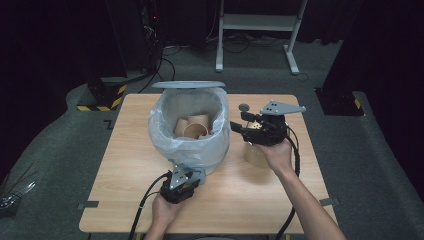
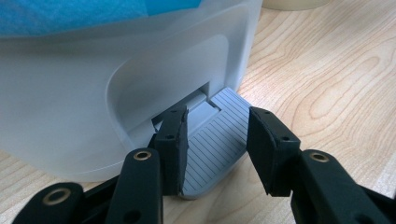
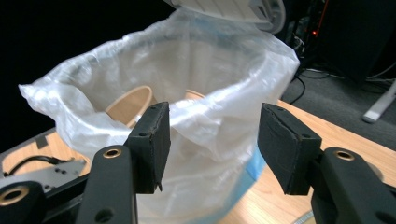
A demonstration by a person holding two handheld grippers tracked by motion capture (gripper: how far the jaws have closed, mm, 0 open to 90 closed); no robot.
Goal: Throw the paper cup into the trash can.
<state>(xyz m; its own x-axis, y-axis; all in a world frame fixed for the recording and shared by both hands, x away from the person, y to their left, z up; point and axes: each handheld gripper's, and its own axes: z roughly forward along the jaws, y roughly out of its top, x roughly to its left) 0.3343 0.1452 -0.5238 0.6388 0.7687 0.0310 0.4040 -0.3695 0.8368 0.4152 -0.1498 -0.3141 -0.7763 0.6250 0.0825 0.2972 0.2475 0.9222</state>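
A white pedal bin lined with a clear plastic bag stands mid-table, its grey lid raised. Brown paper cups lie inside; one cup shows over the bag's rim. At the bin's near foot my left gripper has its jaws on both sides of the grey ribbed pedal, pads against its edges. To the right of the bin my right gripper hovers at rim height facing the bag, jaws apart and empty. Another paper cup stands on the table under that hand.
The wooden table has bare space left and in front of the bin. On the floor behind it are a white desk frame, cables and a black-and-yellow striped base. Cables trail from both grippers over the table's near edge.
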